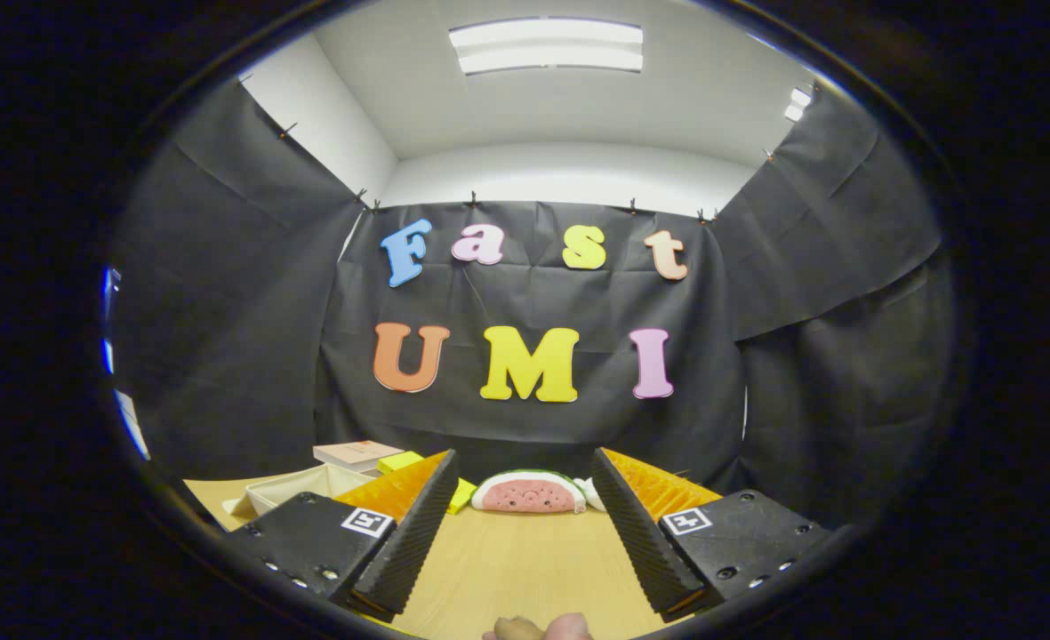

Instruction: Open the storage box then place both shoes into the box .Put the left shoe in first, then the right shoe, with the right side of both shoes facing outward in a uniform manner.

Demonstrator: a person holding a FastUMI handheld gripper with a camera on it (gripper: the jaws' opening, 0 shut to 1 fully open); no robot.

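Gripper (525, 524) held level over the table (525, 569), fingers spread wide, nothing between them but bare wood; released, grasping nothing.

Shoe (529, 492), watermelon-slice pattern, lies straight ahead beyond the fingertips, near the far table edge at the foot of the black cloth wall; its long axis runs crosswise to the fingers, broadside on; which shoe of the pair it is, cannot tell. A bit of white just beside it on the right may be the second shoe; too hidden by the right finger to say.

Box (298, 489), pale and shallow, sits ahead and to the left, partly behind the left finger; whether lidded or open, cannot tell from here. A book (356, 454) lies beyond it; a yellow block (400, 461) next to that.

Judgement: the box comes first, so the coming move turns left, away from the shoe dead ahead; task looks barely begun.

Table is light wood, smooth, matte; fingertips of a person (538, 628) show at the near edge. Booth draped in black cloth; white ceiling with a lit panel (547, 46) overhead.
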